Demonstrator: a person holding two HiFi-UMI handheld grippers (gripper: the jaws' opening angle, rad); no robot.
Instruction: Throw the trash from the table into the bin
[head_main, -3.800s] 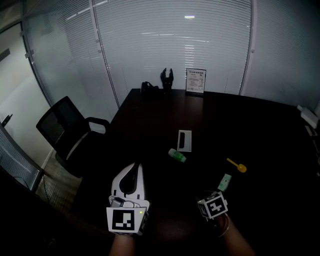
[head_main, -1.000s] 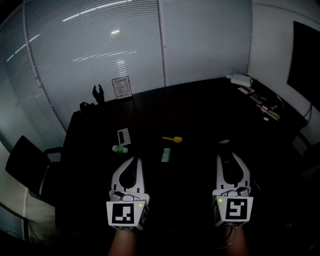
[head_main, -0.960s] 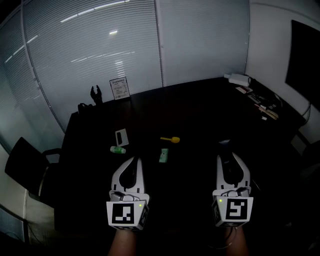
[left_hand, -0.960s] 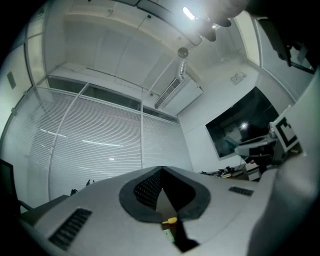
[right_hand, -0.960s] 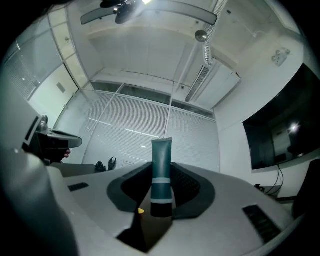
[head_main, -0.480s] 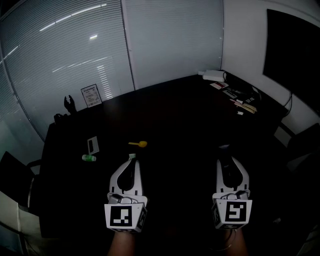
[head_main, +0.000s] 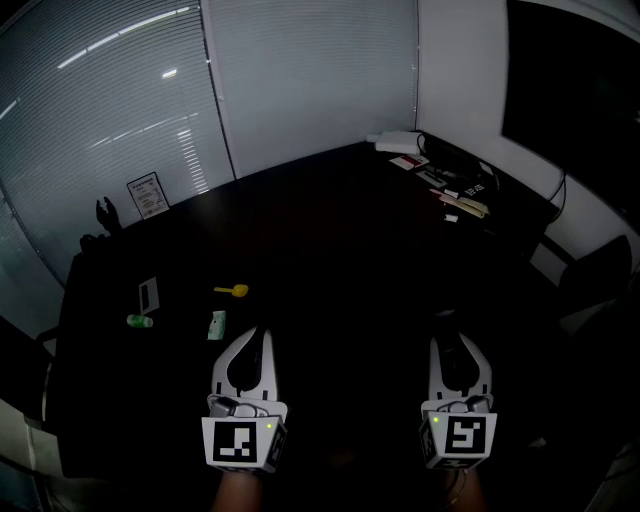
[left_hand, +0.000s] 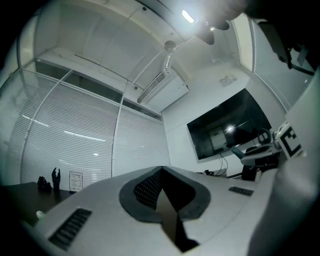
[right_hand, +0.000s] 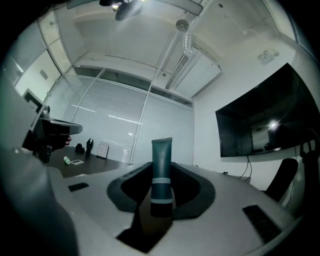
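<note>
I judged the job barely begun: my right gripper (head_main: 452, 342) pinched a dark tube (right_hand: 161, 170) in its fingers, the left gripper (head_main: 258, 335) had its fingers pressed together empty, and a yellow scoop (head_main: 235, 291), green bottle (head_main: 139, 321) and pale packet (head_main: 217, 325) lay on the desk (head_main: 330, 250) at frame left, no bin visible.

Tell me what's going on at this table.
A person holds a two-jaw gripper in each hand at the dark table. The right gripper is clamped on an upright dark teal squeeze tube; the left gripper is shut and empty. A yellow scoop, a small green bottle and a pale green packet lie on the table's left. No bin shows.
</note>
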